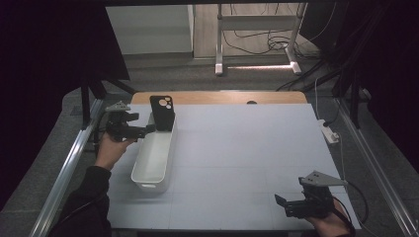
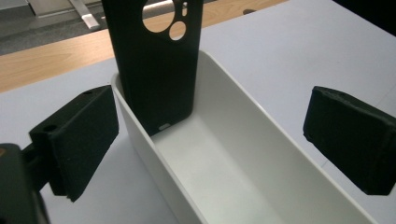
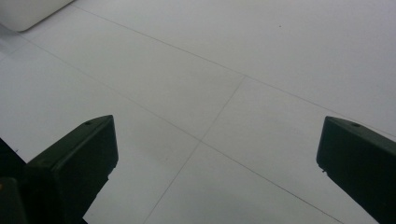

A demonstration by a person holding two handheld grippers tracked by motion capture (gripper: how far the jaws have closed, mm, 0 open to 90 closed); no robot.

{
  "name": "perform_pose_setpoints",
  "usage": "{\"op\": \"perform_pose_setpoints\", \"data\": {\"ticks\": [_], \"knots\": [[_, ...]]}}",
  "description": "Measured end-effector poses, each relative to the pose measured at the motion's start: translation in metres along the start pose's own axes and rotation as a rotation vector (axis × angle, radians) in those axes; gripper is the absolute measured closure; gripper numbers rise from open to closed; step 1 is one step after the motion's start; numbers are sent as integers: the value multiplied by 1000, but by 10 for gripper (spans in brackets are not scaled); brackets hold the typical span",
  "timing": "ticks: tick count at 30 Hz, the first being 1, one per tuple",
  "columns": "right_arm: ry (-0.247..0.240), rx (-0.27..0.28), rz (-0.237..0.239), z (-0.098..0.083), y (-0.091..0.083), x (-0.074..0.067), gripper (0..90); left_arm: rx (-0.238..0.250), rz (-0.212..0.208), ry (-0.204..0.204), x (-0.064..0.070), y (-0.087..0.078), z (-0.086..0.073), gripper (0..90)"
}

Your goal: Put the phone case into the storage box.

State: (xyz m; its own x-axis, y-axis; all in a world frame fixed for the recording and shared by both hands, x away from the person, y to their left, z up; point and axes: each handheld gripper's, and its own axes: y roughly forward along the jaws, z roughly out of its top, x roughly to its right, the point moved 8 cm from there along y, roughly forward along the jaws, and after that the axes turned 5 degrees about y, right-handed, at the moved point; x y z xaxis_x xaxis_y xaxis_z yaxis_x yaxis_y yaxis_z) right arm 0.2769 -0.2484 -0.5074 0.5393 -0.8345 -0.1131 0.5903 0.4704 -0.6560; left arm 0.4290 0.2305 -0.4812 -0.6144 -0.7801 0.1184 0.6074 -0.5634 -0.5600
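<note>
My left gripper was spread wide, pads clear of the black phone case, which stood tilted in the white bin's far end. High view placed my right gripper, also released, well apart near the table's front edge.

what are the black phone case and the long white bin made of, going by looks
Black phone case with round camera cutouts: probably soft silicone or matte plastic; its surface is dull, with no glare. Long white rectangular bin: likely rigid moulded plastic; smooth thin walls, rounded corners, a faint sheen.
</note>
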Motion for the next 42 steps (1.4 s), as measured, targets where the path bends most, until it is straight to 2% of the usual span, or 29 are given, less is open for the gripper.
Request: {"op": "perform_pose_setpoints", "data": {"ticks": [7,12,24,32,33,42], "knots": [[-2,-1,1,0,0,0,0,-2,-1,11,9,-4,-2,25],[-4,-2,3,0,0,-1,0,15,-2,14,12,-6,-3,5],[-10,-3,5,0,0,-1,0,11,-22,61,24,-18,-12,7],[-4,-3,7,0,0,-1,0,17,-39,50,32,-28,-16,6],[-3,-3,7,0,0,-1,0,34,-46,42,35,-30,-17,2],[-1,-5,8,0,0,0,0,51,-55,43,45,-41,-25,0]]}}
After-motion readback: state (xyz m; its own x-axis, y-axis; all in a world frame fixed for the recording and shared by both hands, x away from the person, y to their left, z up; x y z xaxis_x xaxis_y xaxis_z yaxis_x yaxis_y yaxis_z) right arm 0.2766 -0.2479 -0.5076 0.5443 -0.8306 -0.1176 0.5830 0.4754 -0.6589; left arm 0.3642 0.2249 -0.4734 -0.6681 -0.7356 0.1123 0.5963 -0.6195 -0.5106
